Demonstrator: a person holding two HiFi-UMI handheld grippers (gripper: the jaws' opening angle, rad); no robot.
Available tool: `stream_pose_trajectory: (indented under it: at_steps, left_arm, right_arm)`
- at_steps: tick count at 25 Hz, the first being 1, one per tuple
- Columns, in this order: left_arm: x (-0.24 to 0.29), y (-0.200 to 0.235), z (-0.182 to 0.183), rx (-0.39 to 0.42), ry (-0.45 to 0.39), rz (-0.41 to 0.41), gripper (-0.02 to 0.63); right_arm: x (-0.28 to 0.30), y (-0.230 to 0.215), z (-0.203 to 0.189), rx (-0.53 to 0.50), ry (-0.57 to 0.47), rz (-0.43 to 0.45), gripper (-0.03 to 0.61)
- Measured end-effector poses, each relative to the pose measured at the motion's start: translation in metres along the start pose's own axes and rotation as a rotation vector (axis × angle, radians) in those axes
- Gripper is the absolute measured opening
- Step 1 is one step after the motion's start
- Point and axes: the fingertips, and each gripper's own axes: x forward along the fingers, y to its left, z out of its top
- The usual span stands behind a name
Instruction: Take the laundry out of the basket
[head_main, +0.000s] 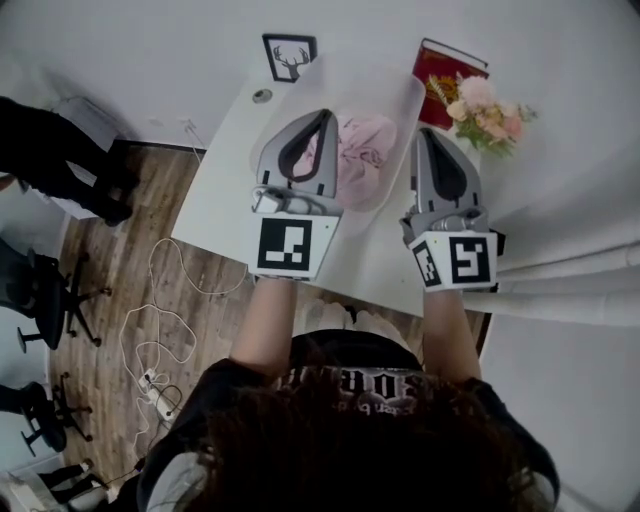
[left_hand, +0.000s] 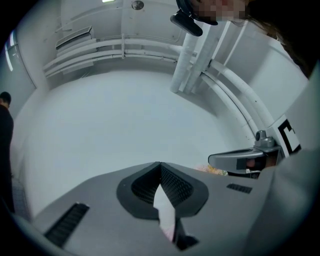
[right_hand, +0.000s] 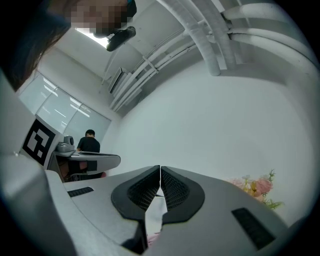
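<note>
In the head view a pale translucent basket (head_main: 385, 85) stands on the white table (head_main: 225, 190), with pink laundry (head_main: 362, 150) bunched inside it. My left gripper (head_main: 325, 113) hovers over the basket's left side, jaws shut with nothing between them. Over the basket's right edge my right gripper (head_main: 425, 131) is also shut and empty. Both gripper views look up at a white wall and ceiling. The left gripper's (left_hand: 160, 164) pads meet at the tip, and so do the right gripper's (right_hand: 160, 168). Neither gripper touches the laundry.
A framed deer picture (head_main: 289, 56) and a red book (head_main: 447, 68) lie at the table's far end, beside a flower bouquet (head_main: 488, 113). Cables (head_main: 150, 330) trail on the wood floor at the left, near a person in black (head_main: 55, 150) and office chairs (head_main: 45, 300).
</note>
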Motion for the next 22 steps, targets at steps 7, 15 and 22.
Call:
stream_pose_trajectory:
  at_steps: [7, 15, 22]
  left_arm:
    - [0.035, -0.003, -0.006, -0.007, -0.003, -0.075, -0.003]
    - [0.067, 0.004, -0.021, -0.044, 0.014, -0.151, -0.003]
    - [0.096, 0.002, -0.039, -0.062, 0.064, -0.271, -0.003]
  right_arm:
    - [0.022, -0.012, -0.007, -0.008, 0.014, 0.016, 0.029]
    - [0.040, -0.023, -0.018, -0.013, 0.041, 0.003, 0.029]
    - [0.051, -0.032, -0.026, -0.001, 0.050, -0.018, 0.028]
